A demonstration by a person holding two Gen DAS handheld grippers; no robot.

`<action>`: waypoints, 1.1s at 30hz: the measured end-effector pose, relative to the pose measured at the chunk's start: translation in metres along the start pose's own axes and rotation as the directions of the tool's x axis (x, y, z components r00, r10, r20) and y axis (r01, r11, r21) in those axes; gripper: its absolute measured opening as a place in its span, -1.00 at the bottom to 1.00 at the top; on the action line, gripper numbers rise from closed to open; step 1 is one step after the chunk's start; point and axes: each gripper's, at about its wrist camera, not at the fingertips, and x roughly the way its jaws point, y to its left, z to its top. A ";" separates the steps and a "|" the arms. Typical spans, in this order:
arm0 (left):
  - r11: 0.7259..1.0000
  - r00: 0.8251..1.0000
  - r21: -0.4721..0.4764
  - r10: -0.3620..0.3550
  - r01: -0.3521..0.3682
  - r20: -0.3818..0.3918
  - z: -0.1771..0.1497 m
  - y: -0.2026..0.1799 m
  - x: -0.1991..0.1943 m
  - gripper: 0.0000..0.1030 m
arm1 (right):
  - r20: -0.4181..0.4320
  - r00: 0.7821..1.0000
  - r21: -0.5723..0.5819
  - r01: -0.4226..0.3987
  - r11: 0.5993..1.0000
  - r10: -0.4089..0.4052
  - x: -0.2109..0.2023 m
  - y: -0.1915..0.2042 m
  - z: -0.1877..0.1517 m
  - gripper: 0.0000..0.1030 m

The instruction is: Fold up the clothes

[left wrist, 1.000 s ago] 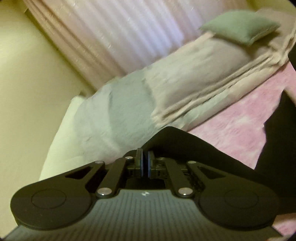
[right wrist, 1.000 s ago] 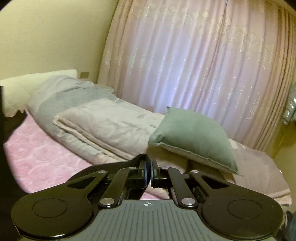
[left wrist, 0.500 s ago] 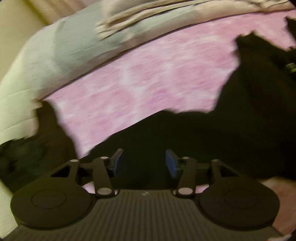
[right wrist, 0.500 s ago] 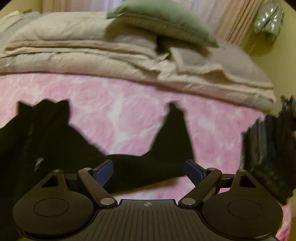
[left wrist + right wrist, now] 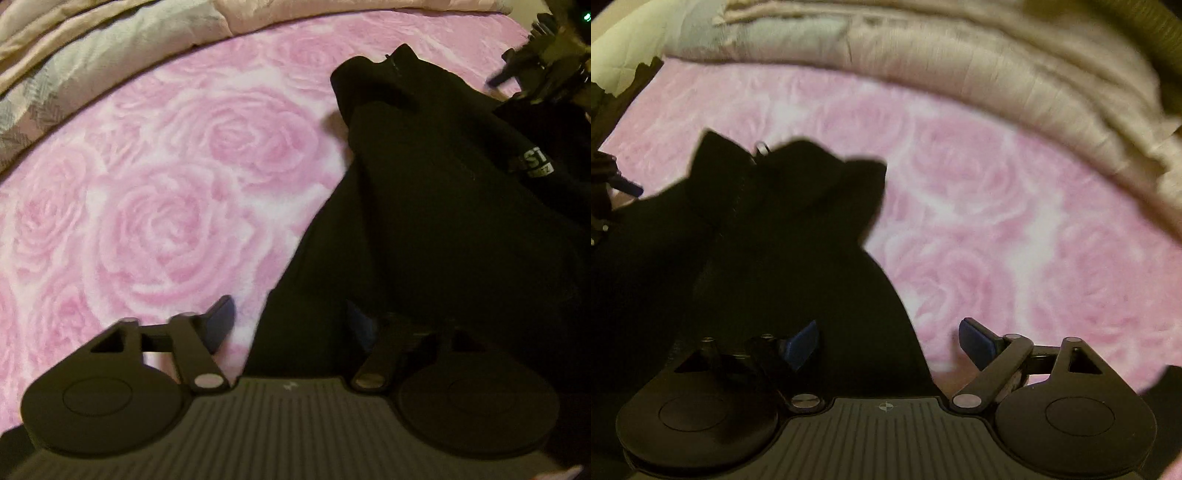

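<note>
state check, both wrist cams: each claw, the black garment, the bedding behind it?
left claw: jaws apart and closing, garment edge between them, pads not yet pressing.
right claw: jaws apart and closing, garment edge between them, no grip seen.
black garment: lying rumpled on the pink rose blanket, not neatly folded.
pink rose blanket: spread flat.
folded quilts: stacked along the far side.
</note>
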 end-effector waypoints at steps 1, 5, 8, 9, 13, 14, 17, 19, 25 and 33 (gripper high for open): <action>1.000 1.000 0.001 -0.006 0.006 0.003 -0.001 -0.002 -0.005 -0.83 | -0.006 1.000 0.009 -0.015 1.000 0.015 0.002 -0.002 -0.002 -0.73; 0.997 0.995 -0.026 0.075 -0.074 0.069 -0.001 -0.007 -0.045 -0.87 | 0.044 0.999 0.052 -0.015 0.999 0.013 -0.025 -0.007 -0.003 -0.92; 0.983 0.980 -0.148 0.128 -0.106 0.150 0.013 0.029 -0.091 -0.85 | 0.176 0.984 0.056 0.017 0.998 -0.026 -0.087 -0.018 0.022 -0.93; 0.983 0.978 -0.156 0.127 -0.101 0.166 0.021 0.041 -0.103 -0.85 | 0.221 0.974 0.057 0.027 0.998 -0.039 -0.107 -0.022 0.031 -0.93; 0.974 0.947 -0.143 0.206 -0.174 0.248 0.061 0.074 -0.123 -0.85 | 0.351 0.931 0.026 0.097 0.995 -0.100 -0.141 -0.043 0.084 -0.93; 0.970 0.938 -0.147 0.226 -0.193 0.262 0.072 0.083 -0.121 -0.84 | 0.373 0.921 0.024 0.116 0.993 -0.117 -0.140 -0.046 0.097 -0.92; 0.952 0.925 -0.182 0.288 -0.247 0.247 0.101 0.107 -0.092 -0.64 | 0.357 0.921 0.026 0.157 0.987 -0.156 -0.109 -0.055 0.125 -0.85; 0.933 0.924 -0.226 0.326 -0.280 0.200 0.108 0.114 -0.066 -0.58 | 0.329 0.921 0.074 0.195 0.978 -0.209 -0.086 -0.056 0.125 -0.01; 0.936 0.939 -0.251 0.294 -0.246 0.176 0.048 0.075 -0.057 -0.16 | 0.294 0.940 0.196 0.118 0.973 -0.173 -0.075 -0.048 0.068 0.44; 0.931 0.997 -0.359 0.073 -0.062 0.015 -0.088 -0.029 -0.082 -0.09 | 0.124 0.990 0.406 0.017 0.913 -0.074 -0.120 0.038 -0.088 0.44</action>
